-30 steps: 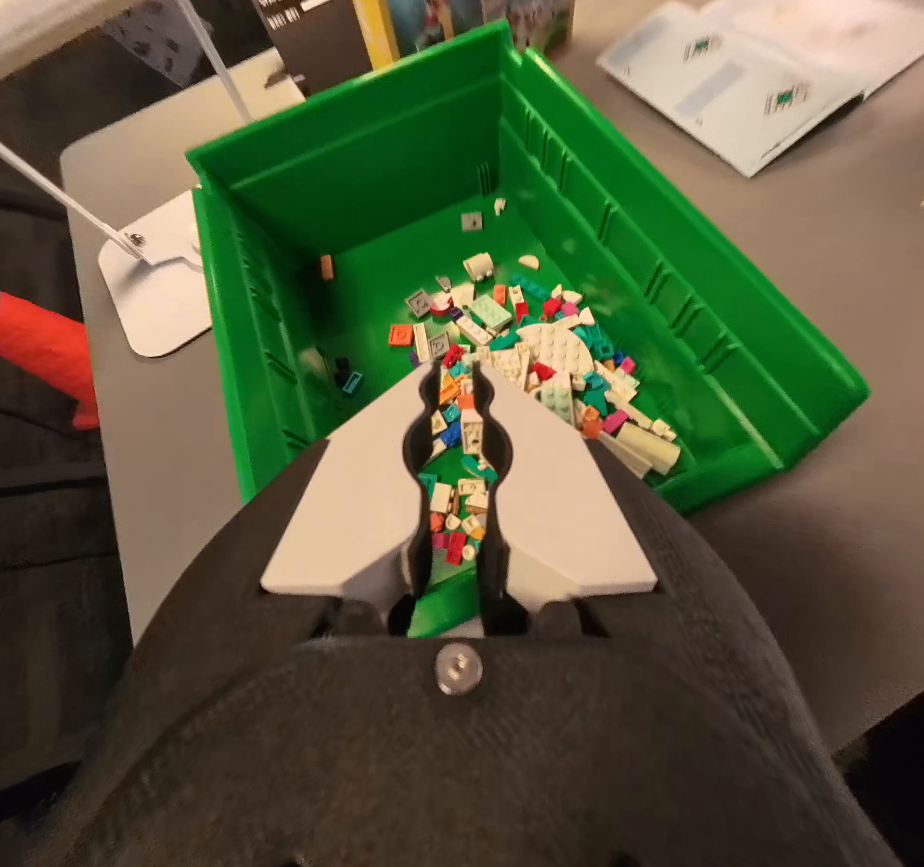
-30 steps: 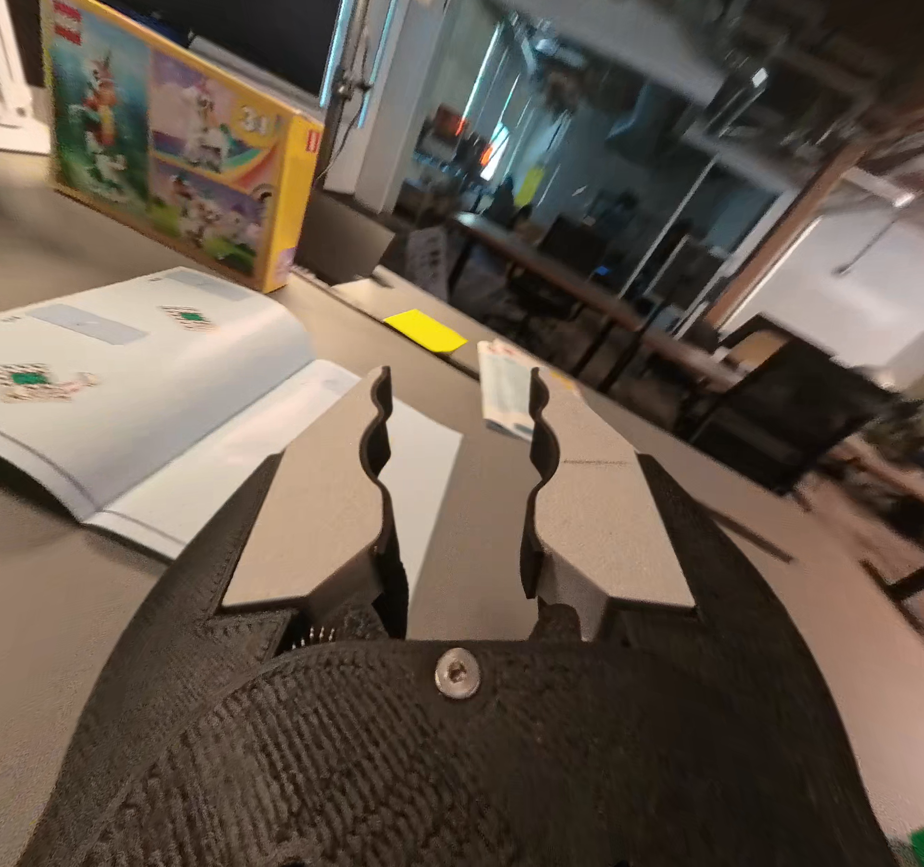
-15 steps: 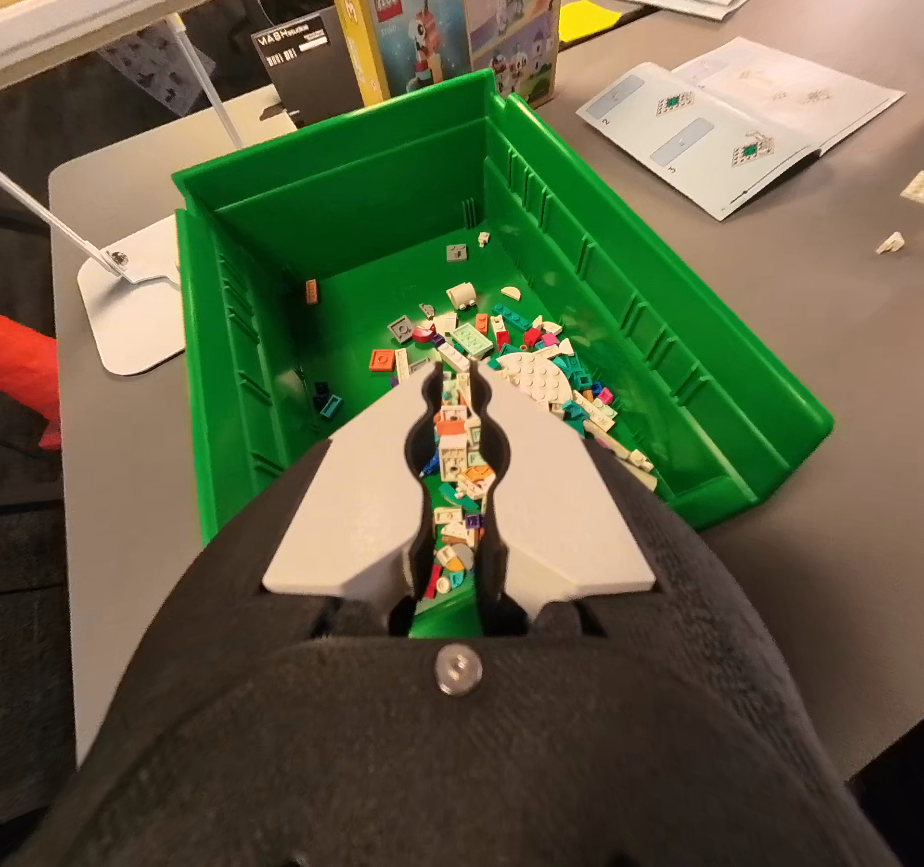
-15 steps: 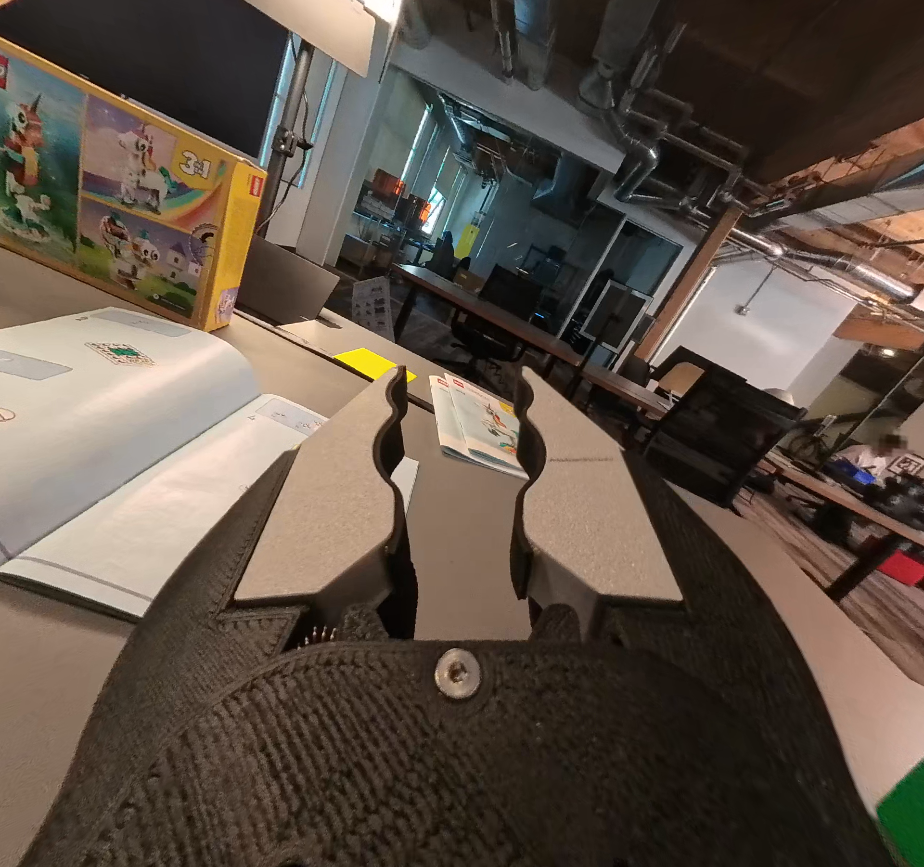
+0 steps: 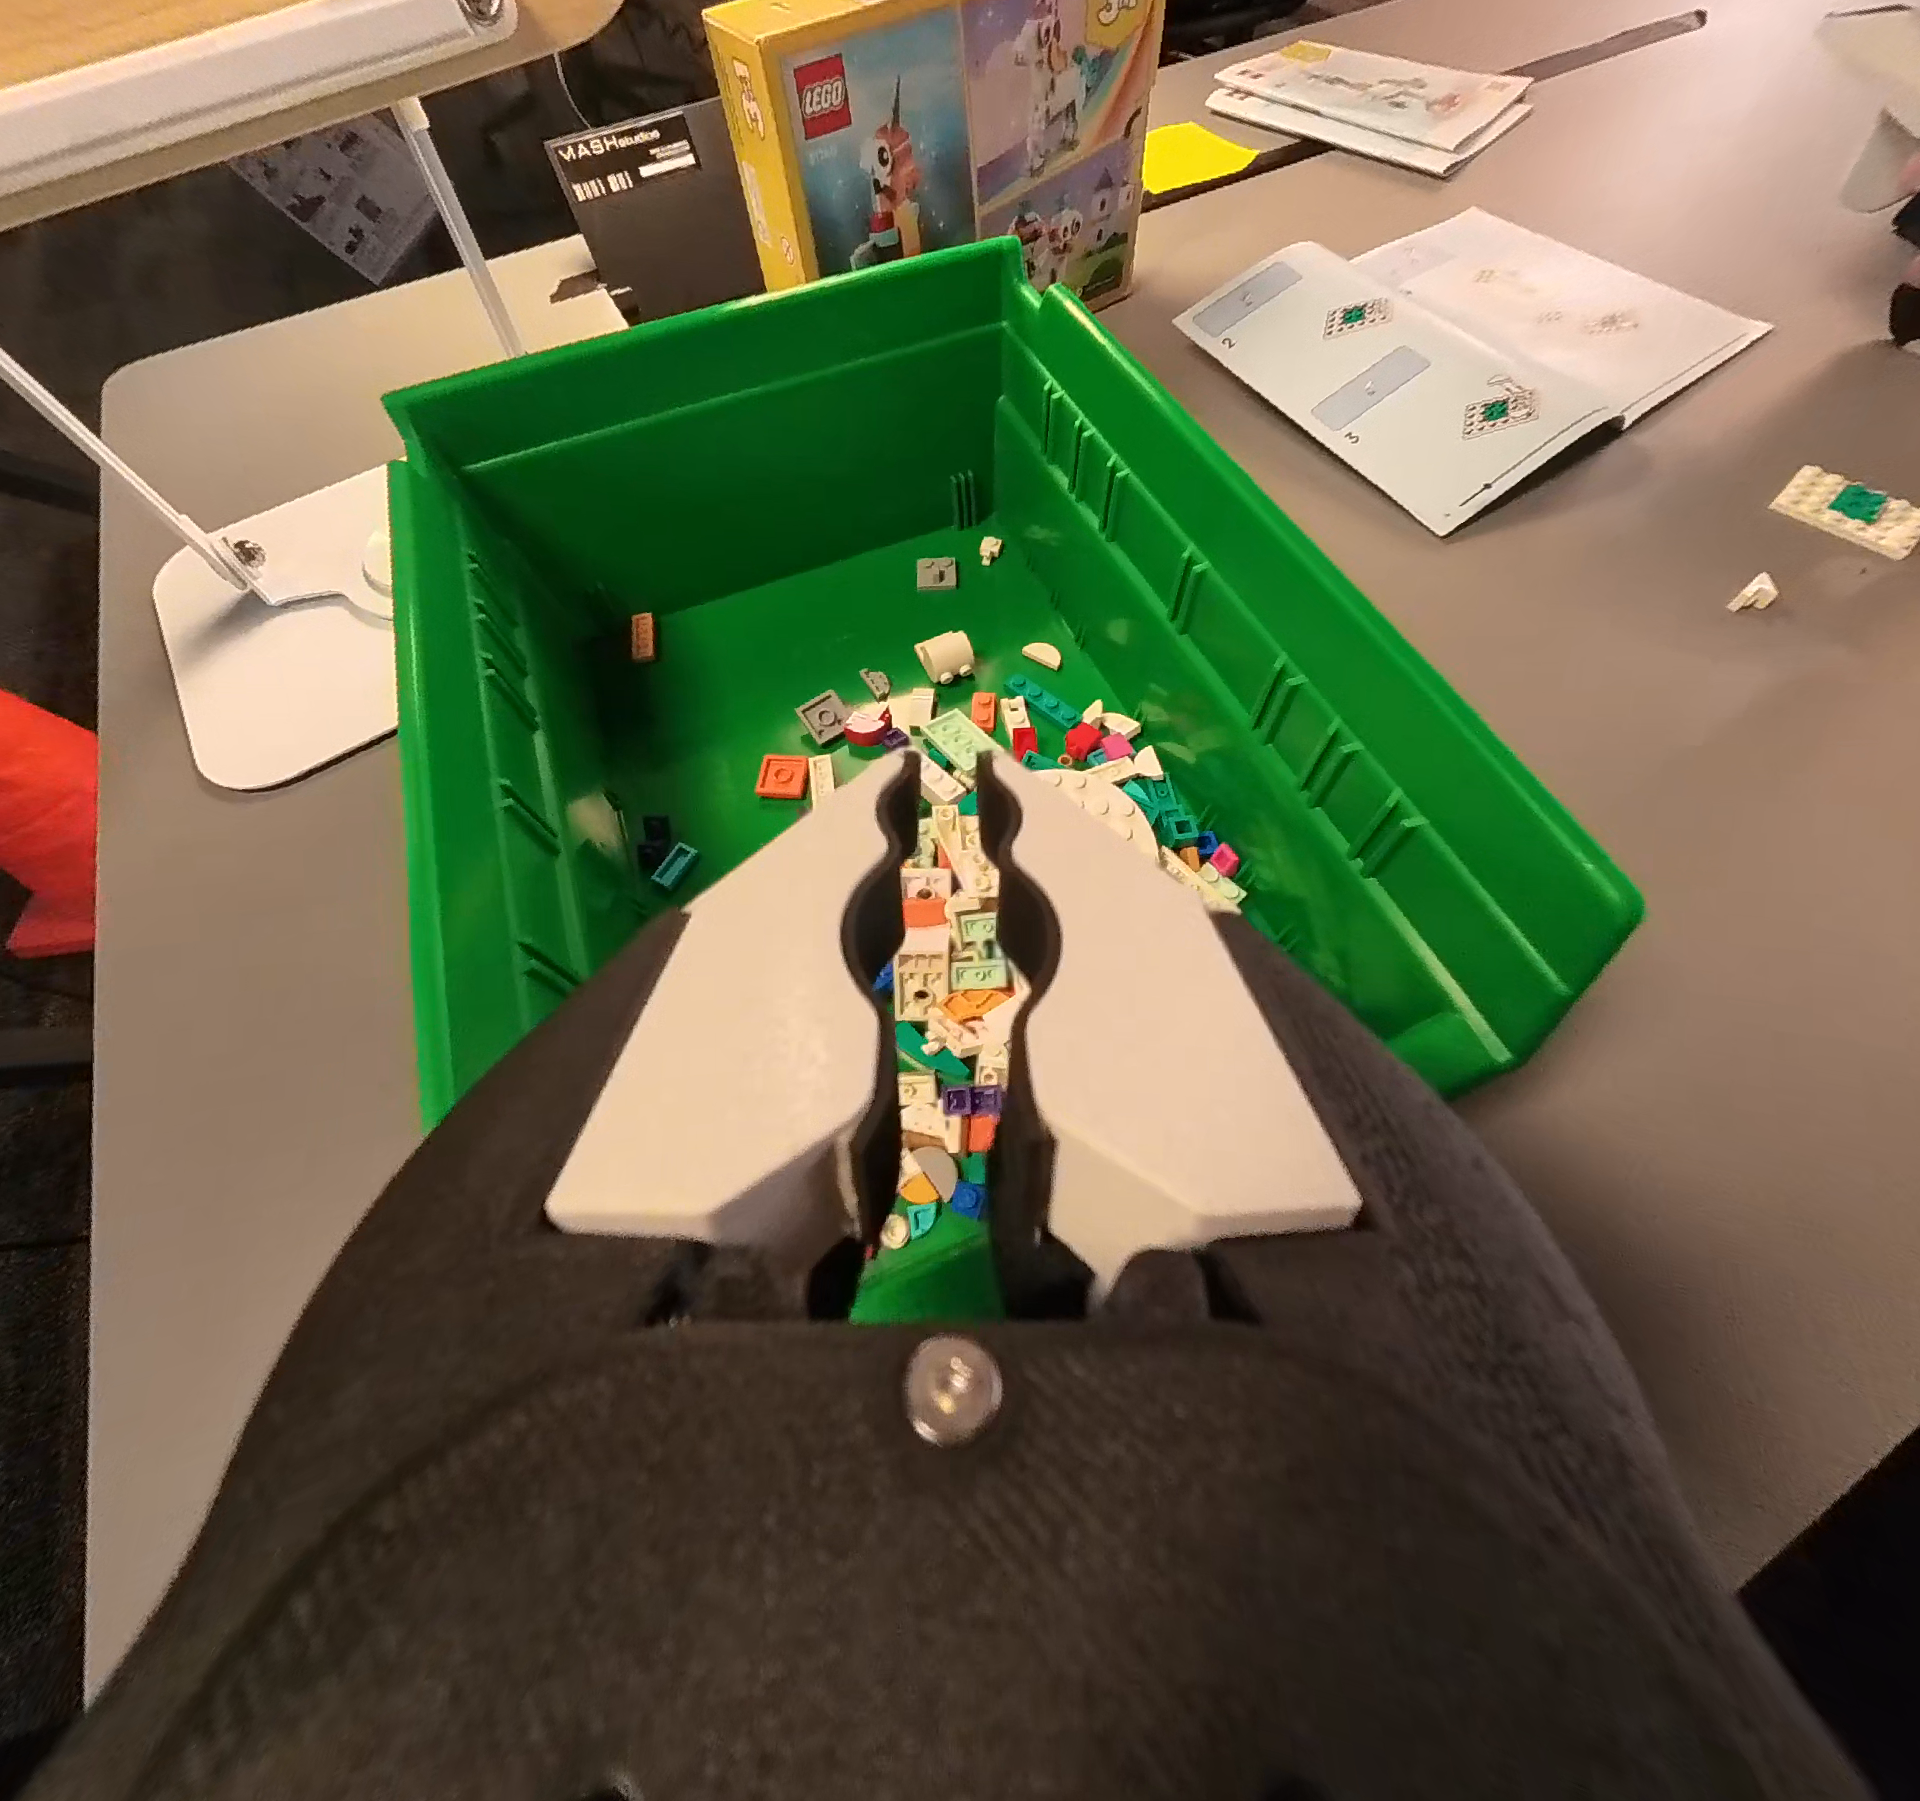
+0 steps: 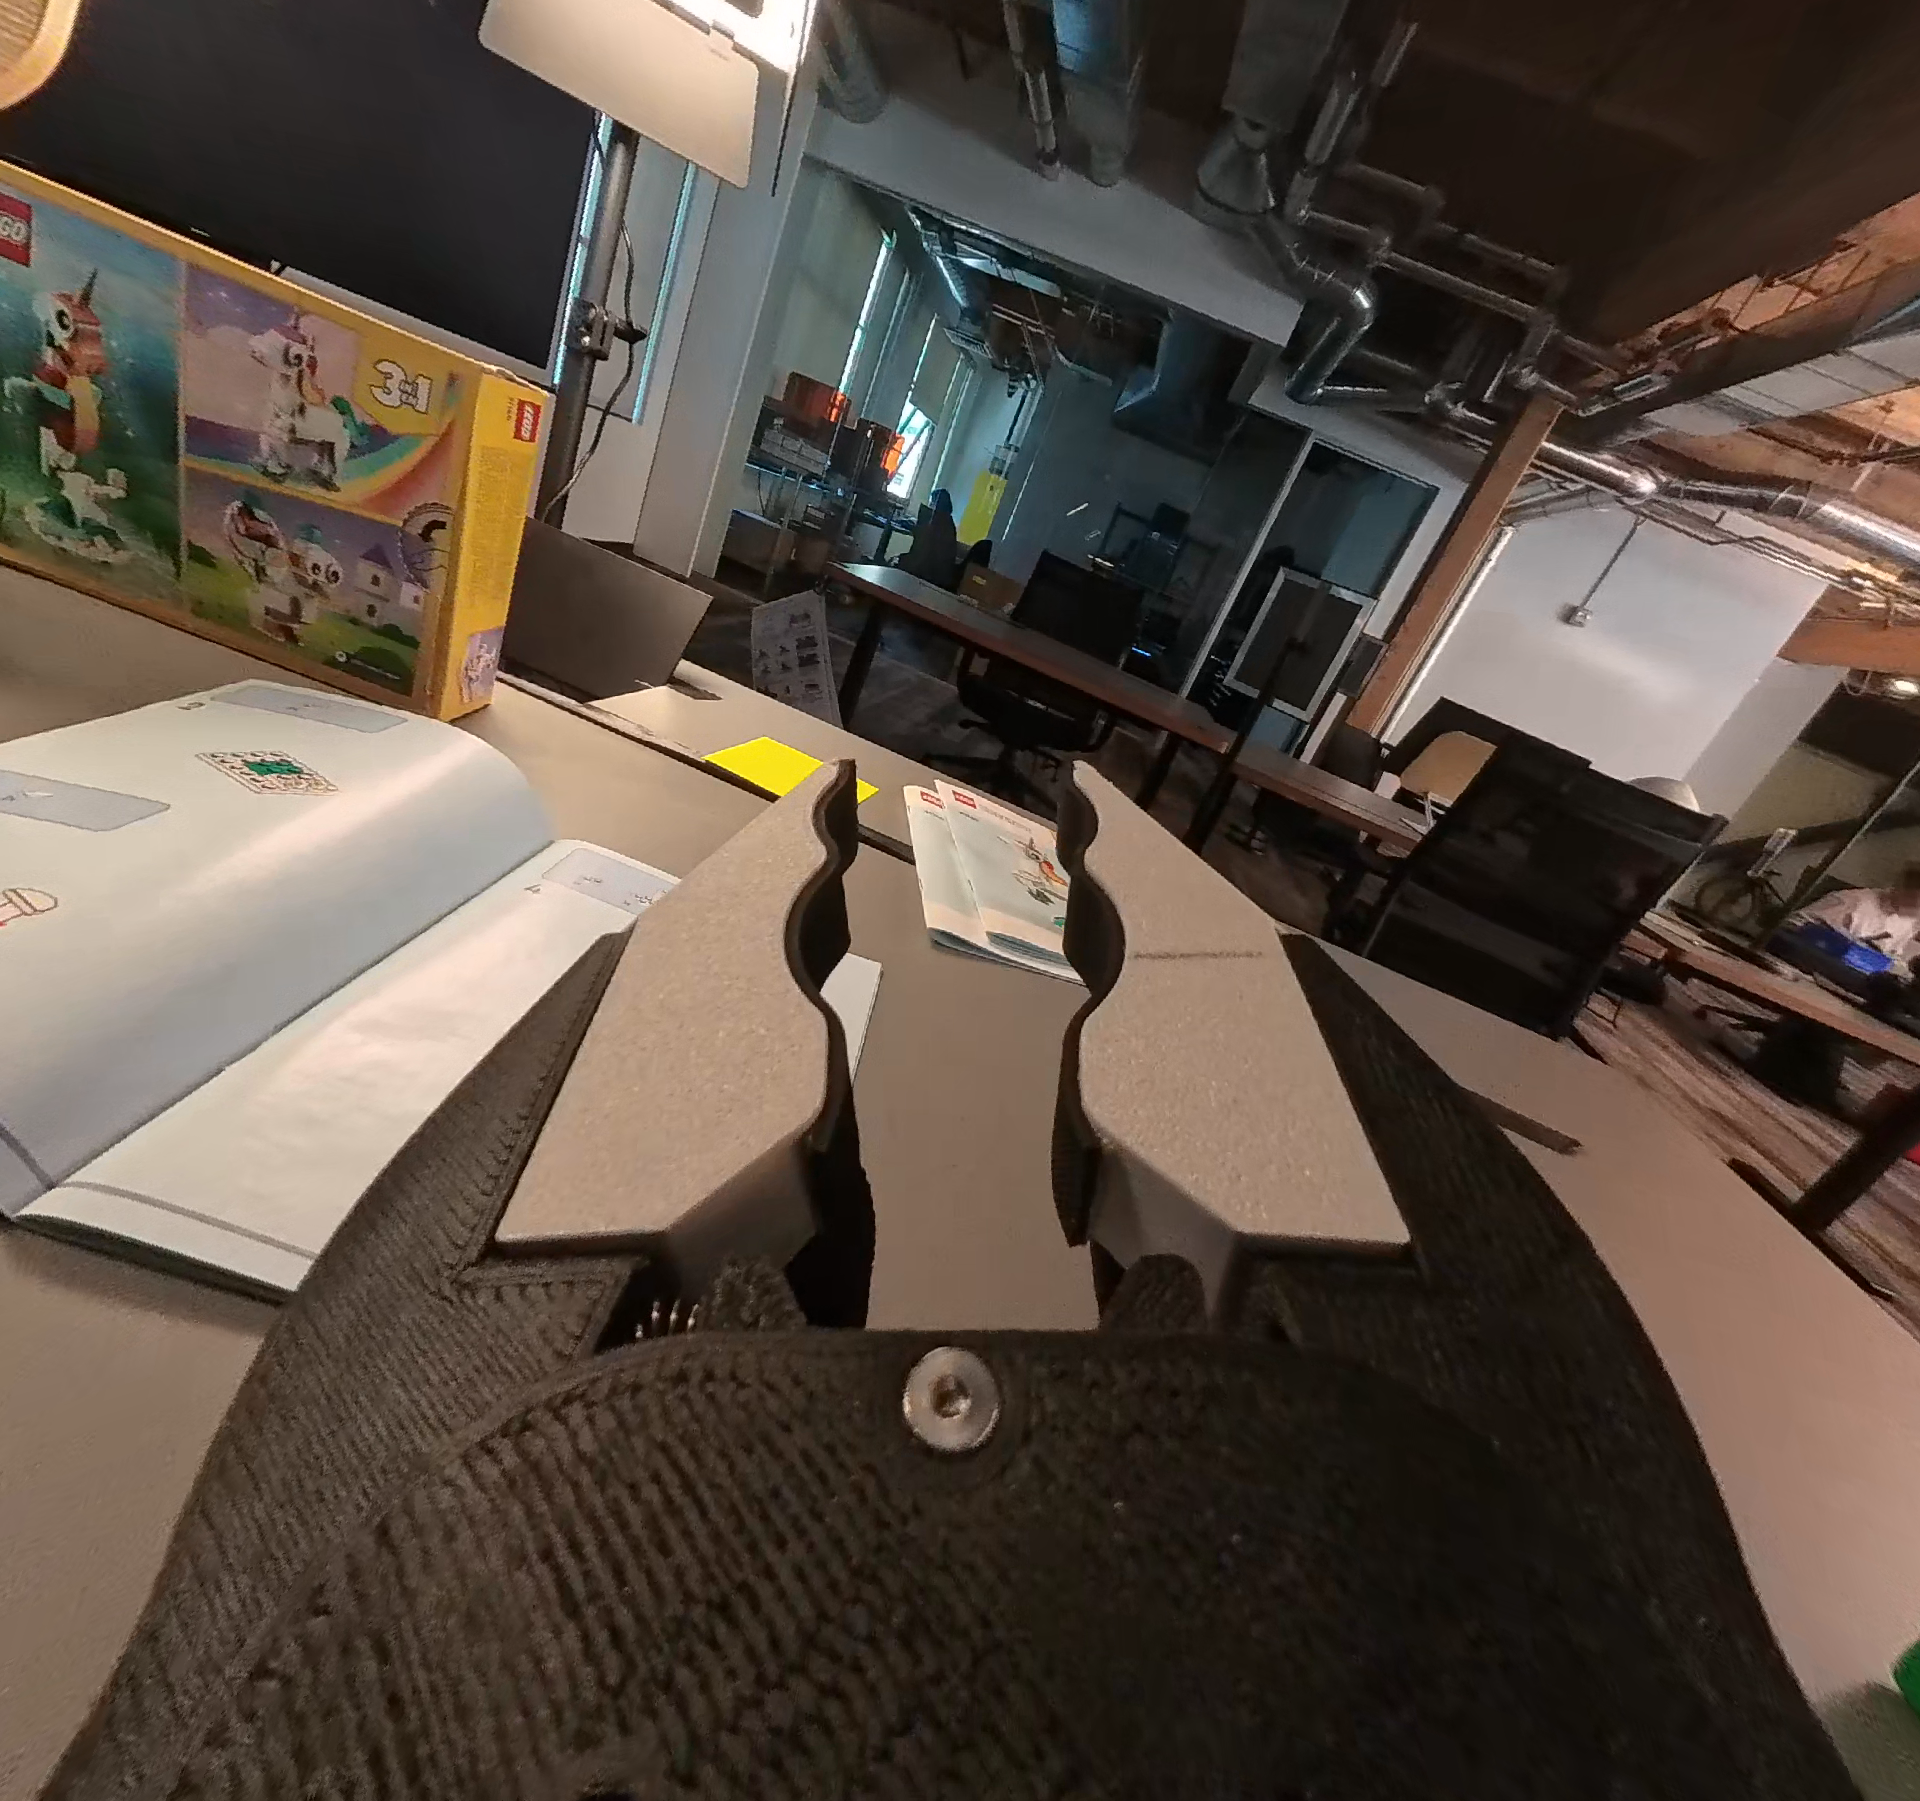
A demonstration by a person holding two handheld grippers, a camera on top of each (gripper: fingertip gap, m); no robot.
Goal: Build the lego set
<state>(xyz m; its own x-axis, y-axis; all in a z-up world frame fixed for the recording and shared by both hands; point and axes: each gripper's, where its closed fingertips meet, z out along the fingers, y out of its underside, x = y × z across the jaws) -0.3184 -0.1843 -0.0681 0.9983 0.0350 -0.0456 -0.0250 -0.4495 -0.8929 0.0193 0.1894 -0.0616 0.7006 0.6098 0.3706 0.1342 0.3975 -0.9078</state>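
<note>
A green bin (image 5: 1299, 712) holds a heap of several small loose bricks (image 5: 956, 930) in many colours. My left gripper (image 5: 948, 769) hovers above the heap. Its jaws stand a narrow gap apart and hold nothing. A small white plate with a green piece on it (image 5: 1855, 510) lies on the table right of the bin, with a tiny white piece (image 5: 1756, 593) beside it. My right gripper (image 6: 961, 795) is open and empty, low over the table and pointing out toward the room. The open instruction booklet (image 5: 1455, 369) lies to its left in the right wrist view (image 6: 260, 878).
The set's yellow box (image 5: 935, 110) stands behind the bin and shows in the right wrist view (image 6: 260, 484). Closed booklets (image 6: 997, 878) and a yellow note (image 6: 774, 764) lie farther back. A white lamp base (image 5: 281, 650) sits left of the bin. There is about 50 cm between the tips of the two grippers. The right tips stand about 25 cm off the tiny white piece (image 5: 1756, 593).
My left gripper has drawn back and up from the bin, so more of the table shows. My right gripper has tilted upward toward the room, and its jaws have closed slightly.
</note>
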